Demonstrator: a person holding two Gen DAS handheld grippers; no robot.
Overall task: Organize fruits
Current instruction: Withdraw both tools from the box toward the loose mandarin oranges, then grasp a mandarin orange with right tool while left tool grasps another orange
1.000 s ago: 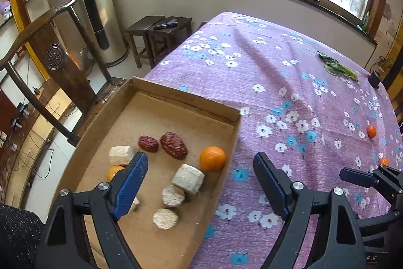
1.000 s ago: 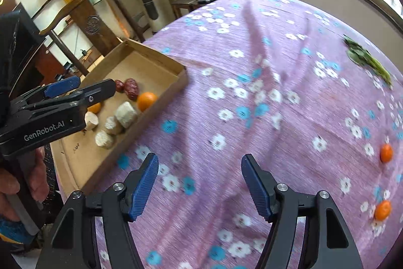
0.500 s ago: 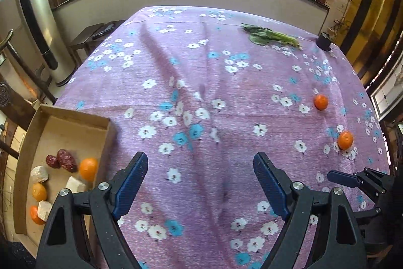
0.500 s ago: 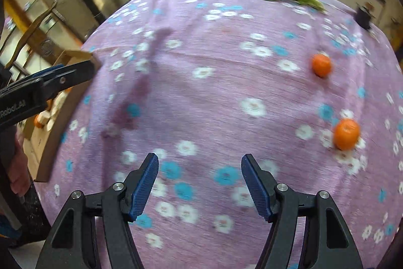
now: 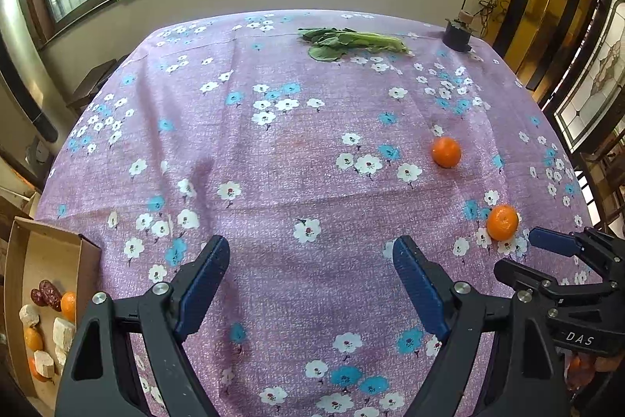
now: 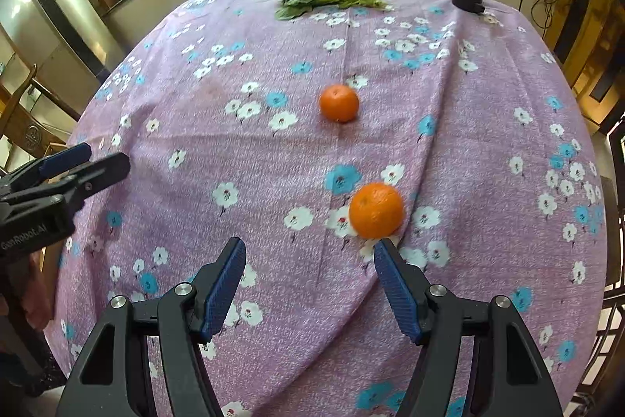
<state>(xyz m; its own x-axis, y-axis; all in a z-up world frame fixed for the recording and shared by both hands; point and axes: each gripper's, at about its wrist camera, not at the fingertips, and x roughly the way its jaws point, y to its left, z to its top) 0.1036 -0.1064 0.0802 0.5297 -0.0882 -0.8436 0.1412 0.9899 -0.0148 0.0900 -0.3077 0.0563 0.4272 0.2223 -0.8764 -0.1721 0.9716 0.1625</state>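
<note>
Two oranges lie on the purple flowered tablecloth [image 5: 273,151]. The near orange [image 6: 375,210] sits just ahead of my right gripper [image 6: 308,253], by its right fingertip; it also shows in the left wrist view [image 5: 502,222]. The far orange [image 6: 339,102] lies further back, also in the left wrist view [image 5: 446,152]. My right gripper is open and empty. My left gripper [image 5: 310,255] is open and empty over the cloth. A cardboard box [image 5: 43,253] at the left edge holds oranges, red dates and pale chunks.
A bunch of green leaves [image 5: 351,42] and a small dark pot [image 5: 458,34] lie at the table's far edge. Windows run along the back wall. A wooden chair [image 6: 23,112] stands left of the table.
Both grippers have swung right, away from the box and toward the two oranges. The near orange now sits close to my right gripper. Both stay open.
</note>
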